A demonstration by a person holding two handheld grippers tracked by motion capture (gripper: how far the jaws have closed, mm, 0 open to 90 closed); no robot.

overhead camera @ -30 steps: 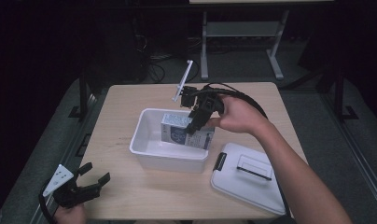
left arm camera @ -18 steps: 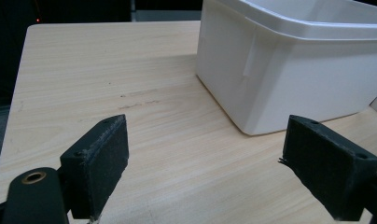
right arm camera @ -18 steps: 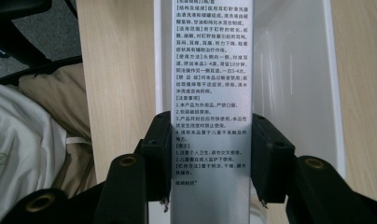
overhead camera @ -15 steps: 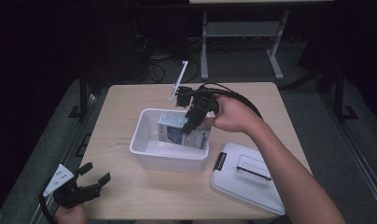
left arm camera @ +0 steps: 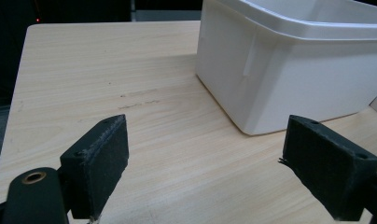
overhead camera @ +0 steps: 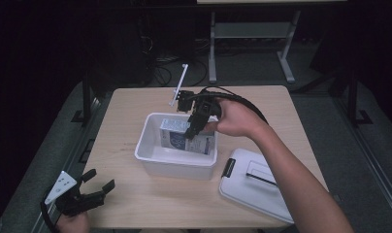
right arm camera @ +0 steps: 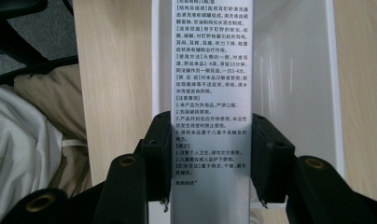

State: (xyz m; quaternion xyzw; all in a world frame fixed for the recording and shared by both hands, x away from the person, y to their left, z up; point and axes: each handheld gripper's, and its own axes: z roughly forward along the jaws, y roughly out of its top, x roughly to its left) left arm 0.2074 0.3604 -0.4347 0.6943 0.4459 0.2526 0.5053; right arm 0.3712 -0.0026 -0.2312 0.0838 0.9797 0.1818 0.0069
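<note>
White-and-blue, the carton (overhead camera: 184, 137) stands inside the white plastic bin (overhead camera: 153, 154) near the middle of the surface (overhead camera: 131, 107), its printed narrow side (right arm camera: 210, 93) facing up along the right hand-held gripper (overhead camera: 193, 127), whose pads press on both of its flanks from above. Just beside the bin, toward the near right corner, lies the lid (overhead camera: 262, 187) with its black latch. The left hand-held gripper (overhead camera: 87, 187) sits at the near left edge, jaws spread wide with nothing between them.
</note>
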